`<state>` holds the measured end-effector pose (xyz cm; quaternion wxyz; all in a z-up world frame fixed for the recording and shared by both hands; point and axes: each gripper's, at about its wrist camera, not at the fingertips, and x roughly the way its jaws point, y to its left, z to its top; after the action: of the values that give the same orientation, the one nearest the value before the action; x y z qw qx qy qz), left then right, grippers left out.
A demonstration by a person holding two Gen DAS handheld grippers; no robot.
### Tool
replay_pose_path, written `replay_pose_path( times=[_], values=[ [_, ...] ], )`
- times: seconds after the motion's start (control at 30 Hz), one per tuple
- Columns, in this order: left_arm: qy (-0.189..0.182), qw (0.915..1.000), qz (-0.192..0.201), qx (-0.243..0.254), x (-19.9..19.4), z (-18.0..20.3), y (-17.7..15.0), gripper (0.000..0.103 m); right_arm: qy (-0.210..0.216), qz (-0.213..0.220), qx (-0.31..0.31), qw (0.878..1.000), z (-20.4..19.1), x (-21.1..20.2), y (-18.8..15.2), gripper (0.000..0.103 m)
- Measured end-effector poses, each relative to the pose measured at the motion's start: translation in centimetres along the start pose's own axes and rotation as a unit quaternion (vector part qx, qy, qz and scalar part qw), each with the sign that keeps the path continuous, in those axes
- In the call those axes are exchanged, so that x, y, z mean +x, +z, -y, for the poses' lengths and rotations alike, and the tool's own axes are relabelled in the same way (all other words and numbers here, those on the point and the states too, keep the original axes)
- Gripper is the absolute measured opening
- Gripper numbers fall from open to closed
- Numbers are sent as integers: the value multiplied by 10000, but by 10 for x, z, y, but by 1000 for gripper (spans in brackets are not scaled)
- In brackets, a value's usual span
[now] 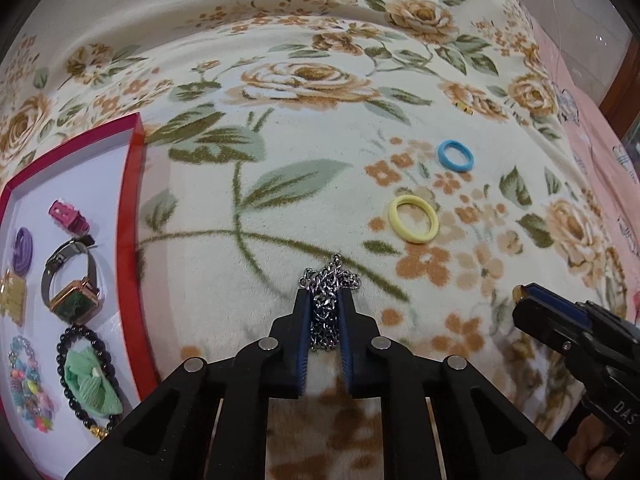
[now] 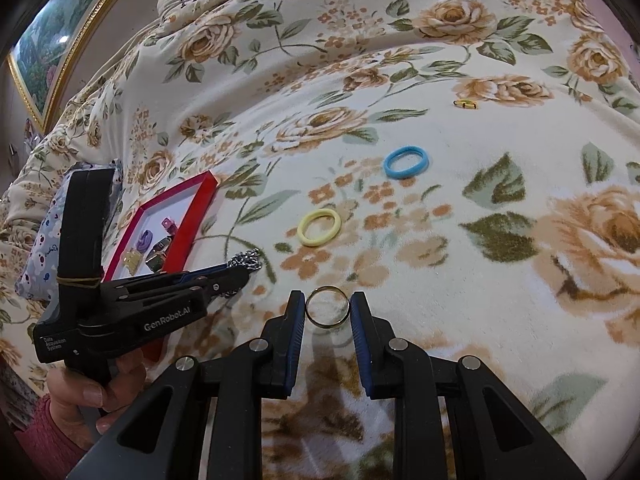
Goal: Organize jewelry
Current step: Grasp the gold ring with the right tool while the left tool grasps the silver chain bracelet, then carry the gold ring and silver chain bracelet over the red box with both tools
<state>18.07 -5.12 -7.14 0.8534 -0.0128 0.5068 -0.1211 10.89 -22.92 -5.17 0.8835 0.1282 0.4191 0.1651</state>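
Note:
My left gripper (image 1: 325, 304) is shut on a bunched silver chain (image 1: 328, 292), held just above the floral blanket; it also shows in the right wrist view (image 2: 236, 270). My right gripper (image 2: 327, 306) is shut on a thin metal ring (image 2: 327, 306), held by its sides between the blue pads. A red-rimmed white tray (image 1: 134, 184) at the left holds a watch (image 1: 72, 280), a black bead bracelet (image 1: 80, 384), a pink clip and other pieces. A yellow hair tie (image 1: 413, 219) and a blue hair tie (image 1: 455, 156) lie on the blanket ahead.
A small gold piece (image 2: 466, 104) lies far back on the blanket. A pink sheet (image 1: 600, 152) borders the blanket at the right. A patterned pillow (image 2: 44, 240) and a framed picture (image 2: 60, 40) are at the left.

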Motion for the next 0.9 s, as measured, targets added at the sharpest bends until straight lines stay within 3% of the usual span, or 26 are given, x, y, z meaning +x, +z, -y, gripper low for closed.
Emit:
replay_pose_path(
  times=[0.57, 0.9],
  values=[
    [-203, 9972, 677, -229, -99, -17, -30, 10, 215, 132, -359, 9990, -33, -15, 4, 23],
    [-200, 9953, 846, -419, -135, -36, -48, 10, 401, 104, -587, 9974, -59, -13, 3, 23]
  ],
)
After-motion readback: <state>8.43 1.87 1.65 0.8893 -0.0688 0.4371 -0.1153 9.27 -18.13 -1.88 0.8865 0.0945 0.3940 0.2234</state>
